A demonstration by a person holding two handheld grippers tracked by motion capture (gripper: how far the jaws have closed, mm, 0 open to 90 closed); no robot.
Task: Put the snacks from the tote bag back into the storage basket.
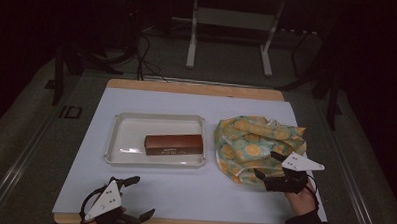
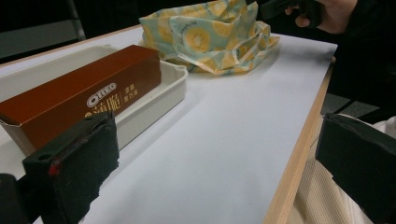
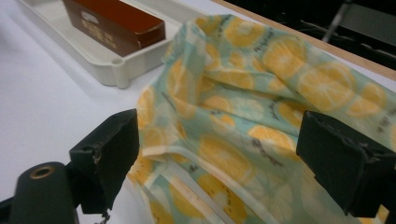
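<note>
Two grippers, both jaws wide, nothing held. Left gripper [image 1: 133, 197] at table's near edge. Right gripper [image 1: 266, 165] over crumpled lemon-print cloth [image 1: 255, 141]. Brown Oreo box [image 1: 174, 144] lies in white tray [image 1: 118, 139] just beside cloth.

Bare white table top [image 1: 183, 194] lies open along the near edge; the tray [image 1: 116, 139] and crumpled cloth [image 1: 250, 141] block the middle.

Glossy brown cardboard box [image 2: 79, 95], smooth cream tray [image 1: 116, 156], probably plastic, crumpled printed cloth [image 3: 243, 107], matt white sheet [image 1: 183, 191]
</note>
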